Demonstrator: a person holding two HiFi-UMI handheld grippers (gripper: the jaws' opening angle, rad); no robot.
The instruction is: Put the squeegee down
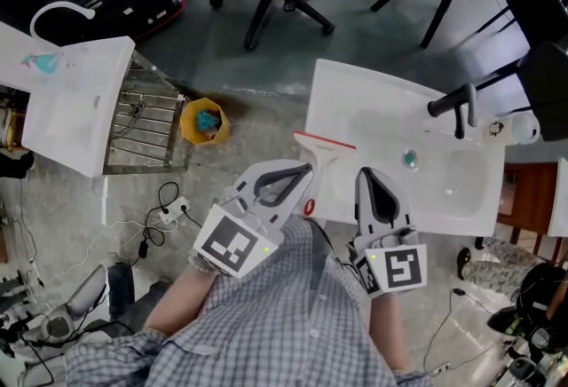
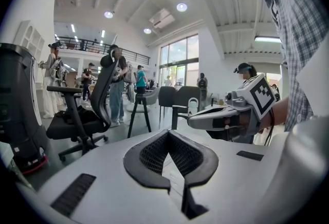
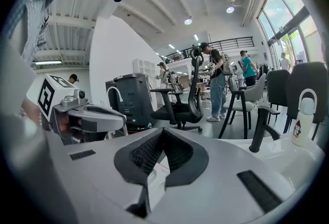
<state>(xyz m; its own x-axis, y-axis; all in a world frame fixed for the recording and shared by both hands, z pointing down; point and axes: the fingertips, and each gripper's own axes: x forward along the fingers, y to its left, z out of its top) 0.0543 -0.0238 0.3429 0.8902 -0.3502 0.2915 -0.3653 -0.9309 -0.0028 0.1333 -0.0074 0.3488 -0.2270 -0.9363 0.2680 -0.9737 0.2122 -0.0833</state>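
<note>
Your left gripper (image 1: 303, 172) and right gripper (image 1: 366, 177) are both clenched, empty. One squeegee (image 1: 321, 165) lies between them on the rim of the near sink (image 1: 342, 83). A second sink (image 1: 71, 114) and one yellow bucket (image 1: 204, 122) stand leftward.

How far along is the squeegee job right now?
Seemingly done: the squeegee appears to rest on the white sink's rim. In hand: nothing; the left tongs beside it and the right tongs are both shut and empty. Left: probably just drawing the tongs away.
</note>
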